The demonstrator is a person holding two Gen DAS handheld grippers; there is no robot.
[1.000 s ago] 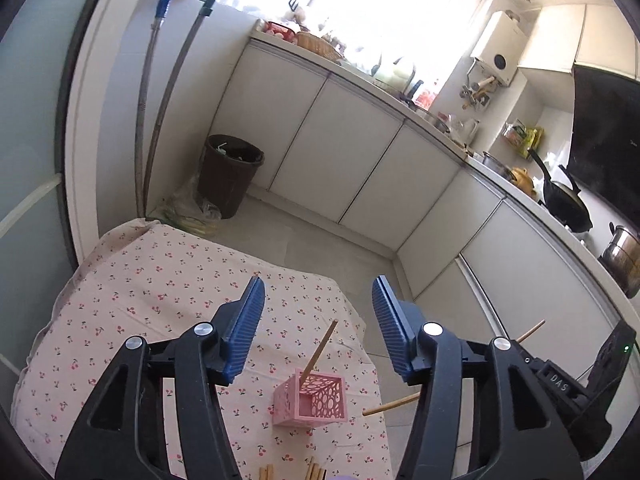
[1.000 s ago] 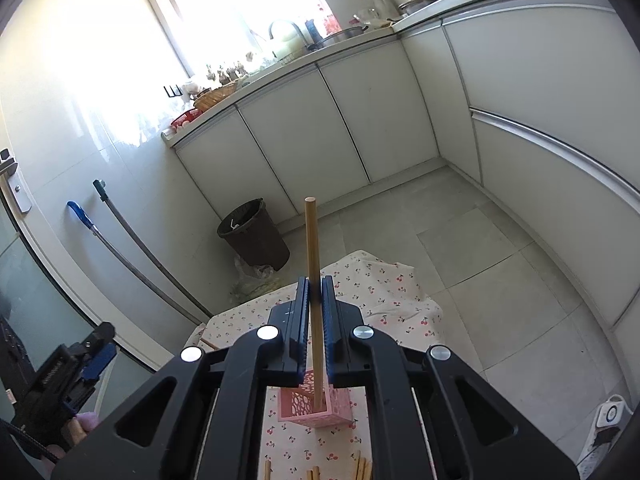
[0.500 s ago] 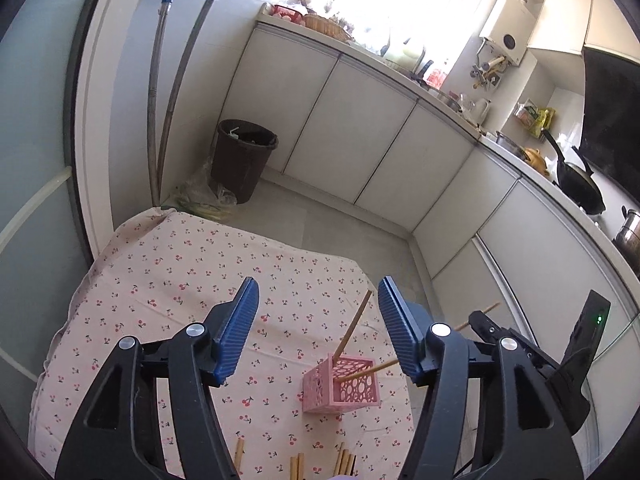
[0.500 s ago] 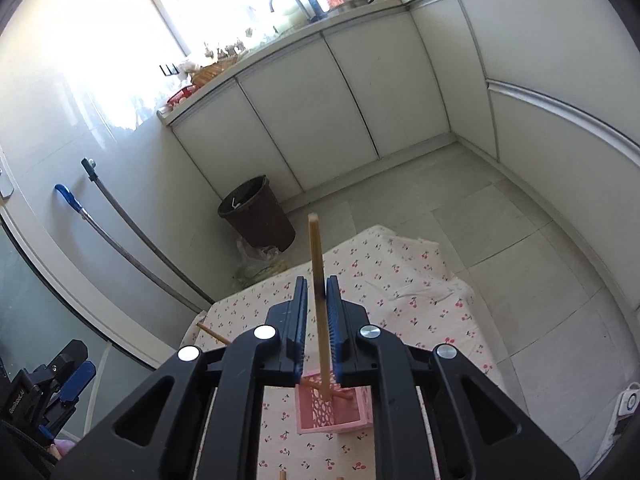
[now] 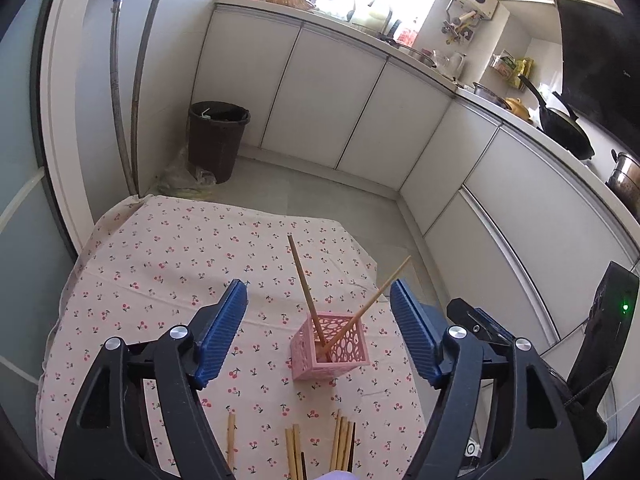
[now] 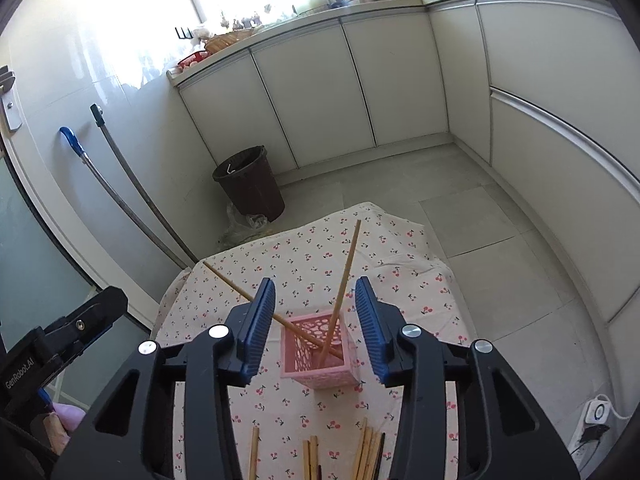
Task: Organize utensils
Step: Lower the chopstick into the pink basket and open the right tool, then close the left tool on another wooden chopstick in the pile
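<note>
chopstick [image 6: 344, 280] now in holder [image 6: 318, 360]

A home kitchen: white cabinets [image 5: 332, 100] run under a cluttered counter [image 5: 420, 60], a wok [image 5: 560, 120] at its far end, a bin [image 5: 218, 140] beside the cabinets.

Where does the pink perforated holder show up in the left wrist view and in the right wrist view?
Left wrist view: pink holder sits right of centre in the lower half, on the cherry-print cloth, with two chopsticks leaning in it.
Right wrist view: the holder is near centre in the lower half, between the open gripper's blue pads.
Shared landmark: the dark trash bin by the cabinets.
</note>
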